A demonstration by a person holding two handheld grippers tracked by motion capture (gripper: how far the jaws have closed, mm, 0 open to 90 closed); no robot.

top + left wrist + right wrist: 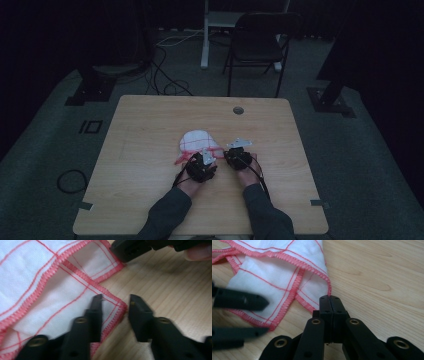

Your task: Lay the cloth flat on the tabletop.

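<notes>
From above, the cloth (197, 141) lies bunched near the middle of the wooden table (145, 130), white with red lines and a red hem, and both hands are right up against its near edge; the left gripper (202, 163) sits at the cloth's near side, the right gripper (235, 154) just beside it at the cloth's right corner, the two tools close together, sleeves coming in from the bottom; a dark chair (257, 42) stands beyond the far edge of the table, and cables trail on the floor there. On to the left gripper view: its jaws stand apart, a clear gap between them, one jaw lying over a hemmed corner of the cloth (50, 287), the other on bare table (175, 290) just off that corner, nothing clamped; farther up, the tip of the right gripper (127, 251) touches another corner of the fabric. Now the right gripper view: the jaws are pressed together with no gap, and the red hem of the cloth (274, 272) runs right down to their tips, so the edge looks pinched there; at the left, the left gripper (252, 316) shows blurred, its two jaws spread above and below the fabric's edge
</notes>
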